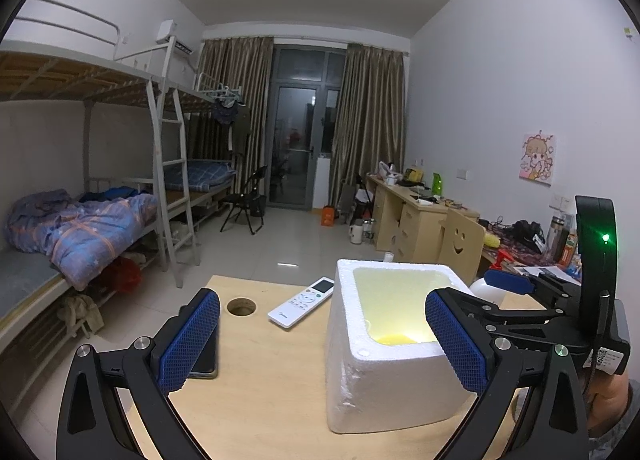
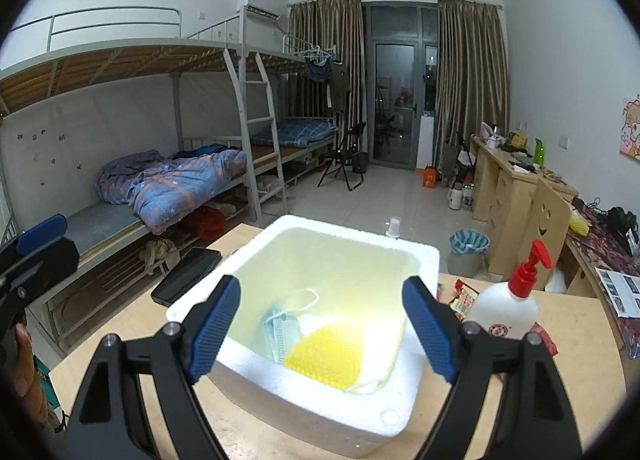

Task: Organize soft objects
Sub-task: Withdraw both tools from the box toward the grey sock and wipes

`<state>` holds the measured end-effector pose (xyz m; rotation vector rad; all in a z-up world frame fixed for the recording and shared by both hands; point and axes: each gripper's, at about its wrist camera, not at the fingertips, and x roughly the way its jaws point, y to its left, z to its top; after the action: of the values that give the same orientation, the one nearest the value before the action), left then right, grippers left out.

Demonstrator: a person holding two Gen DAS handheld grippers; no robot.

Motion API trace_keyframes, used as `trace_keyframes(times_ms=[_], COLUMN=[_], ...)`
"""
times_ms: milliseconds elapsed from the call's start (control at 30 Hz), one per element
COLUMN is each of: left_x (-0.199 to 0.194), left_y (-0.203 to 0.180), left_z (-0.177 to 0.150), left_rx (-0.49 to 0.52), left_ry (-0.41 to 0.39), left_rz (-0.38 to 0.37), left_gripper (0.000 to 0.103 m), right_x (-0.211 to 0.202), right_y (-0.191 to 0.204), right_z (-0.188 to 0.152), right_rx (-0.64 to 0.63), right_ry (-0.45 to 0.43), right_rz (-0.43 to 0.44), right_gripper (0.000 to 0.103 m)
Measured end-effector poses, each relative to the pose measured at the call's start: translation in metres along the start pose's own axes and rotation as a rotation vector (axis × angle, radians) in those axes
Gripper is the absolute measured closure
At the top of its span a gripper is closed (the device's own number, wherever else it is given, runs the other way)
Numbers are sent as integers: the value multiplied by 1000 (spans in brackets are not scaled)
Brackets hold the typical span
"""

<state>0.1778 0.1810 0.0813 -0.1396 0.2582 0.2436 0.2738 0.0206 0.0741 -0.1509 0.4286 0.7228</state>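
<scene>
From the left wrist camera we see our left gripper (image 1: 322, 340) with its jaws spread wide and nothing between them, held above the wooden worktop (image 1: 256, 388). A white foam box (image 1: 384, 372) stands on the worktop at about 3 o'clock from the frame centre, its open top towards us; only a sliver of a yellow soft object (image 1: 394, 339) shows at the bottom inside. At 11 o'clock from the box lies a white remote control (image 1: 302, 302), and further on at 9 o'clock from the remote there is a round hole (image 1: 241, 306) in the worktop. A dark phone (image 1: 206, 356) lies partly hidden behind the left finger. Our right gripper (image 1: 508, 284) comes in at 3 o'clock, beyond the box.

From the right wrist camera, our right gripper (image 2: 322, 326) hangs over the foam box (image 2: 280, 384) with its jaws wide apart and empty. Inside the box, a yellow soft object (image 2: 326, 356) lies at the near side, touching a light blue face mask (image 2: 280, 334) at its 9 o'clock. At 3 o'clock from the box stands a white pump bottle (image 2: 506, 306) with a red top. The dark phone (image 2: 186, 276) lies at 10 o'clock from the box. The left gripper (image 2: 40, 240) shows at the 9 o'clock edge.
</scene>
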Motion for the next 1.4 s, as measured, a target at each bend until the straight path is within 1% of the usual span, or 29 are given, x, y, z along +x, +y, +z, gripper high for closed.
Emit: trace_keyframes(times_ms=[167, 267, 333, 367, 433, 600, 700, 900, 967, 1033, 1167, 1233, 1333, 1400], left_x=[-5, -9, -12, -13, -13, -22, -30, -50, -55, -61, -68, -71, -76, -75], left_y=[-4, -4, -8, -11, -20, -41, -61, -105, -116, -127, -141, -143, -145, -147], left_z=[-1, 1, -1, -1, -6, -16, -23, -37, -40, -45, -48, -48, -51, -59], left_rx=[1, -10, -11, -7, 11, 27, 31, 44, 44, 32, 14, -3, -22, -22], left_ry=[2, 2, 1, 3, 23, 42, 53, 10, -13, -27, -12, -23, -58, -73], left_rz=[-19, -41, -43, -43, -63, -115, -148, -159, -143, -134, -142, -129, -141, -145], left_gripper=[0, 0, 0, 0, 0, 0, 0, 0, 0, 0, 0, 0, 0, 0], right_x=[-11, -20, -30, -38, -53, -103, -133, -180, -190, -194, -195, -193, -195, -201], right_y=[3, 2, -3, -5, -10, -24, -33, -57, -68, -79, -96, -100, -100, -100], right_z=[1, -1, -4, -6, -10, -27, -38, -72, -81, -90, -100, -101, -103, -113], right_rx=[7, 15, 23, 30, 51, 98, 111, 122, 138, 151, 157, 152, 134, 123], right_ry=[-22, -29, -43, -56, -80, -158, -190, -242, -263, -270, -254, -248, -255, -273], right_rz=[-11, -32, -56, -72, -103, -182, -218, -278, -279, -260, -239, -217, -196, -190], right_gripper=[17, 17, 16, 14, 0, 0, 0, 0, 0, 0, 0, 0, 0, 0])
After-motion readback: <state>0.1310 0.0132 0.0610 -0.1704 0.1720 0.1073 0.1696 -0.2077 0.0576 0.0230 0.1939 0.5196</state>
